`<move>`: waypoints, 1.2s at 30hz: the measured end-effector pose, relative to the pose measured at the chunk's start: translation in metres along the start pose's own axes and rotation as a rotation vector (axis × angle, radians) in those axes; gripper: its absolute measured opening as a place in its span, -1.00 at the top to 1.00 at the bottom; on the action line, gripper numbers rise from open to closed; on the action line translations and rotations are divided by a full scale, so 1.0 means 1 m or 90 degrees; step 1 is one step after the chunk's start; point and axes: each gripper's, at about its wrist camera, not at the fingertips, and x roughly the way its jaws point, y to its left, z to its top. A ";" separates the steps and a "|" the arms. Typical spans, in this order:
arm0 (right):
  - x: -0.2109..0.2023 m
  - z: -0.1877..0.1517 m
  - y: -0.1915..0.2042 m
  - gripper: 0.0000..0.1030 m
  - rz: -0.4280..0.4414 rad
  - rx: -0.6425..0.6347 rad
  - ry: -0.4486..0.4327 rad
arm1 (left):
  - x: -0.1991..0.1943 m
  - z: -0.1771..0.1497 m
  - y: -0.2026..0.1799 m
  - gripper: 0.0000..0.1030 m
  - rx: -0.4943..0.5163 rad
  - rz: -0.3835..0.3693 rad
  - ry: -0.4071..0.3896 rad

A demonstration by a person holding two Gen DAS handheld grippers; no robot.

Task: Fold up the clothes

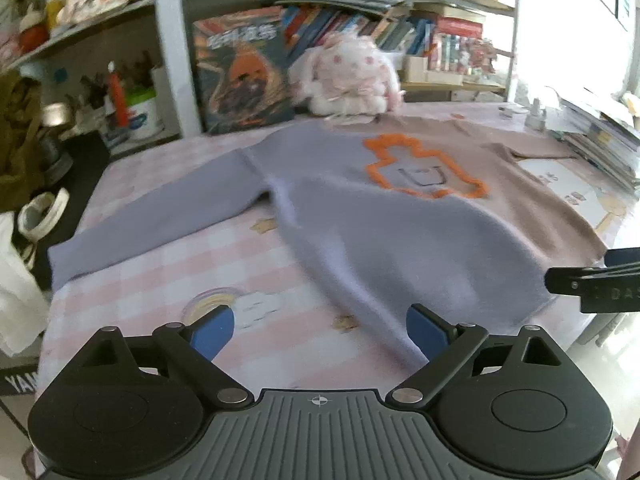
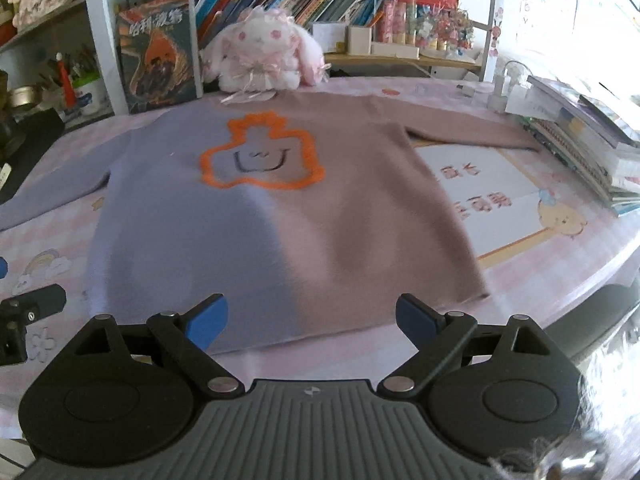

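Left tool (image 1: 318, 330) and right tool (image 2: 310, 322), jaws spread, hover level at sweater (image 2: 280, 216) hem.

A two-tone sweater (image 2: 256, 216) lies spread flat, front side up, just ahead of both sets of tongs. Its half toward the left tongs (image 1: 320, 330) is lavender, its half toward the right tongs (image 2: 312, 320) is dusty pink-brown, the colours meeting down the middle of the body. On the chest, farther from the tongs, sits a fuzzy orange outline (image 2: 262, 152) enclosing a small dark smiling face. The hem (image 2: 304, 334) is the nearest edge, running between the right tongs' fingertips; the neckline lies at the far end. The lavender sleeve (image 1: 156, 216) stretches outward and back toward the left; the pink-brown sleeve (image 2: 468, 132) stretches straight out to the right. The fabric looks soft and unfolded, with slight ripples.
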 end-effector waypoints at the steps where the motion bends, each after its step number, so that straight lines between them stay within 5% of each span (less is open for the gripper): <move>1: -0.001 0.000 0.007 -0.76 -0.002 -0.001 0.000 | 0.000 0.000 0.008 -0.85 -0.008 0.003 -0.001; 11: 0.003 0.010 0.057 -0.76 -0.006 -0.028 -0.005 | 0.006 -0.004 0.099 -0.81 -0.159 0.099 -0.034; 15: 0.003 0.013 0.068 -0.76 -0.007 -0.048 -0.007 | 0.017 -0.004 0.142 -0.28 -0.265 0.136 -0.041; 24: 0.002 0.013 0.064 -0.76 -0.038 -0.056 0.005 | 0.055 -0.003 0.213 0.17 -0.428 0.167 -0.050; 29: 0.001 0.012 0.055 -0.76 -0.064 -0.048 0.009 | 0.065 -0.007 0.240 0.23 -0.537 0.204 -0.067; 36: 0.002 0.012 0.043 -0.76 -0.089 -0.033 0.017 | 0.073 -0.005 0.244 0.23 -0.560 0.193 -0.092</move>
